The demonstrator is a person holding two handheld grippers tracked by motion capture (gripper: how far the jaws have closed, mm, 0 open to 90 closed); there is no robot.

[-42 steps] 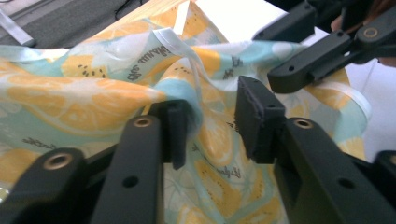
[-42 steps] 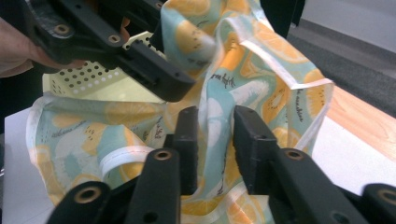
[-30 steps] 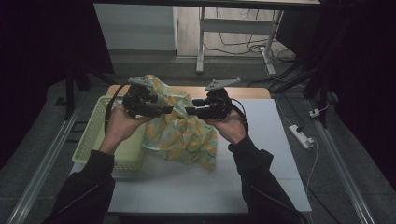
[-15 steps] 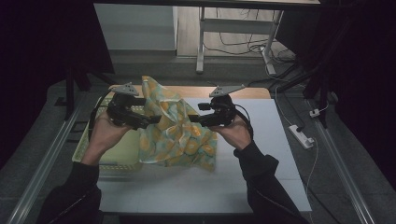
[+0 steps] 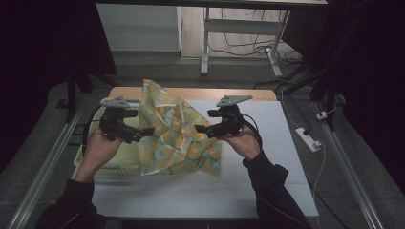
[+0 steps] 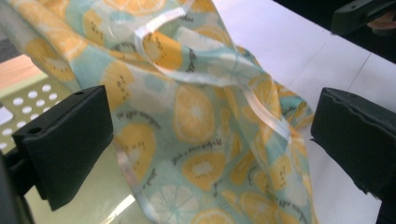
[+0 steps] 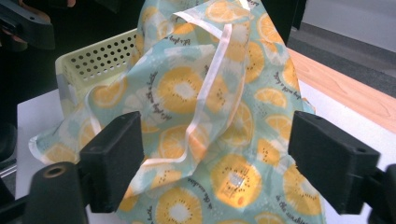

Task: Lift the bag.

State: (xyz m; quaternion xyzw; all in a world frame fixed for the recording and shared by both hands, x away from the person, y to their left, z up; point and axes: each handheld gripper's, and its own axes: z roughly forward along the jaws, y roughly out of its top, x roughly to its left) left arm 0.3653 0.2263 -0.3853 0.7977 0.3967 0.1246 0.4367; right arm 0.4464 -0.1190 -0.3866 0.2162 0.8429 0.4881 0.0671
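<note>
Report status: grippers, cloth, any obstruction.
Left gripper and right gripper open, jaws just opening, pads off cloth. Cloth slumped on table, edge over basket. Nothing in the way.

High view was dim with black edges, both gripper views were brighter, soft and slightly blurred up close

basket [image 5: 107,157] partly hidden under fruit-print cloth [image 5: 176,133], cloth's lower edge cut off in left gripper view
</note>
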